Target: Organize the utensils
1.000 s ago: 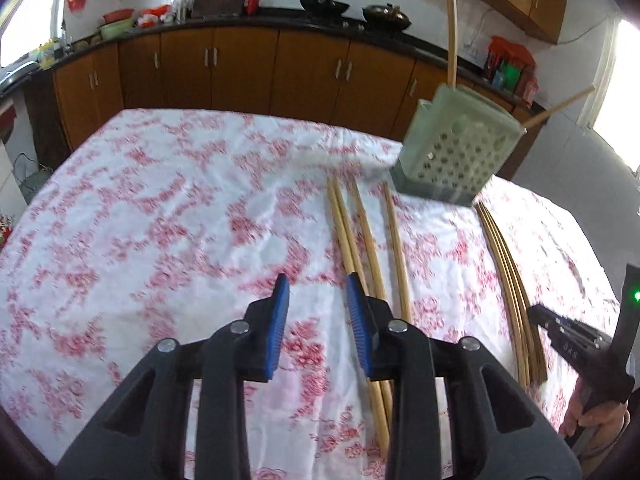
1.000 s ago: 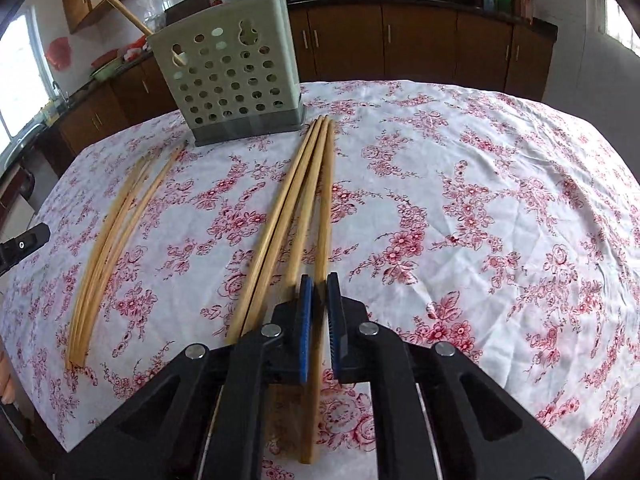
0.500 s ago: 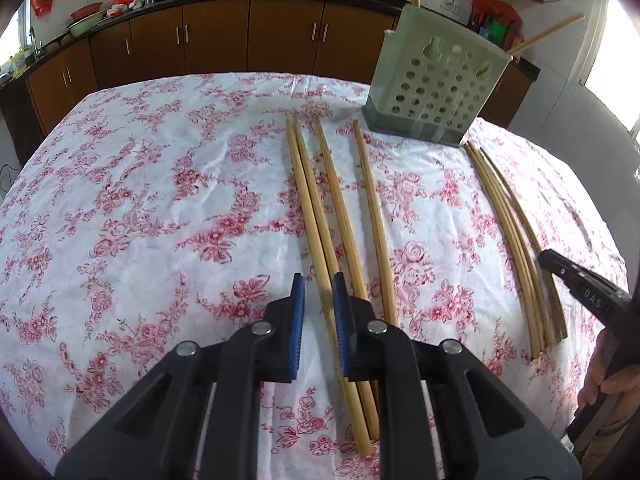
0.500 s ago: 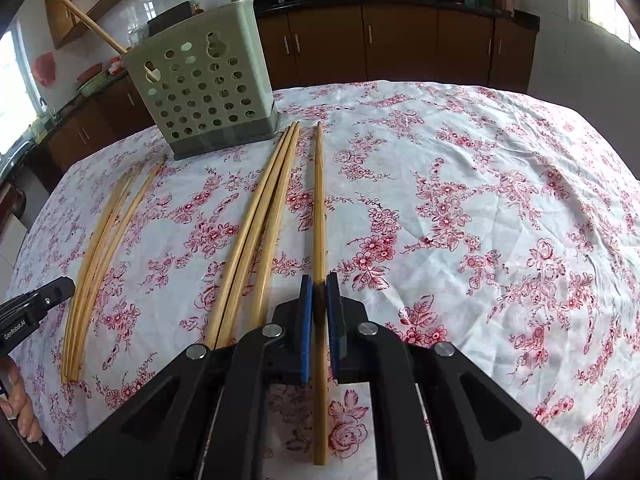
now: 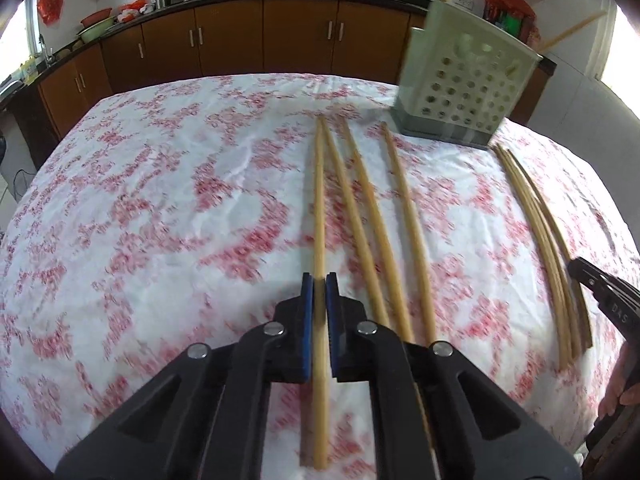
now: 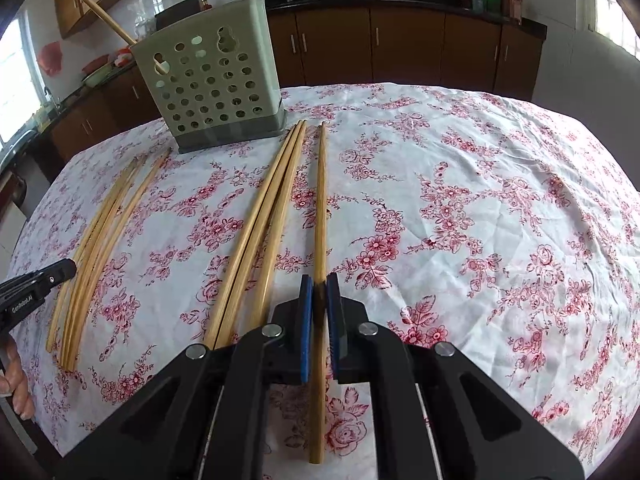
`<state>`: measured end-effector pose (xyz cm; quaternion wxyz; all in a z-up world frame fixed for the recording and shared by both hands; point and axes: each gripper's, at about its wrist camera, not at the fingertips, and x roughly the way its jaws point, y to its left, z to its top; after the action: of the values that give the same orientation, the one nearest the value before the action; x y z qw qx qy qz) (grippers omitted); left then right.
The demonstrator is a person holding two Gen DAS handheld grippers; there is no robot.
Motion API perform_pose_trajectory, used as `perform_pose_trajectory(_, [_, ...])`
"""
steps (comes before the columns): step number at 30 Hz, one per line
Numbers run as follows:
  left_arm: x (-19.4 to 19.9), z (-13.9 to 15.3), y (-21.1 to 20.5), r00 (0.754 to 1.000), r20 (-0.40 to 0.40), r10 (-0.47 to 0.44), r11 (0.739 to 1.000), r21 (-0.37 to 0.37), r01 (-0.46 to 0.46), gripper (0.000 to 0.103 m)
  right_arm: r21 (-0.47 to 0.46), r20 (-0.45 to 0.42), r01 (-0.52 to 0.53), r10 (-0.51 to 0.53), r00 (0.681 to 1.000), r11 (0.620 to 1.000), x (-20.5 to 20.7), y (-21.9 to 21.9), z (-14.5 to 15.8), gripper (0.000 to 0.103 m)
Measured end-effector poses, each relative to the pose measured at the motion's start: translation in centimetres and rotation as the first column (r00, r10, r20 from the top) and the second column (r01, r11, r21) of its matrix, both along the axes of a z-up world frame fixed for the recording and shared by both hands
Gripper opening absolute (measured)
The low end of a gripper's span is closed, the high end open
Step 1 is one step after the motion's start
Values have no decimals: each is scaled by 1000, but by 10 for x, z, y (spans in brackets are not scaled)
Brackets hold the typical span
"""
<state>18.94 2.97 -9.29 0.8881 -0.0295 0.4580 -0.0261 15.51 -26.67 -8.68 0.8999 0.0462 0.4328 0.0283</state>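
Note:
Long bamboo chopsticks lie on a floral tablecloth. My left gripper [image 5: 319,280] is shut on one chopstick [image 5: 319,200] that runs between its blue pads. Several more chopsticks [image 5: 376,224] lie just right of it, and a bundle [image 5: 544,240] lies farther right. My right gripper [image 6: 319,280] is shut on another chopstick [image 6: 320,200]. Several chopsticks [image 6: 264,224] lie to its left, and a bundle [image 6: 100,236] farther left. A pale green perforated holder [image 5: 460,84] stands at the back, also in the right wrist view [image 6: 212,84], with chopsticks standing in it.
The round table's cloth [image 6: 480,208] drops off at the edges. Brown kitchen cabinets [image 5: 260,40] and a dark counter with pans run behind. The other gripper's tip shows at the right edge [image 5: 608,300] and at the left edge [image 6: 36,284].
My left gripper went from open to shut on a chopstick as it closed in on the row. My right gripper stayed shut and its chopstick drew apart from the others.

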Motion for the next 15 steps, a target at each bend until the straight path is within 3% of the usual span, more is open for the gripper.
perform_pose_trajectory(6, [26, -2, 22, 999, 11, 37, 999, -2, -37, 9, -21, 13, 48, -48, 999, 999, 19, -8, -1, 8])
perform_pose_trajectory(15, [26, -4, 26, 999, 44, 29, 999, -20, -28, 9, -17, 15, 52, -51, 999, 999, 25, -10, -1, 8])
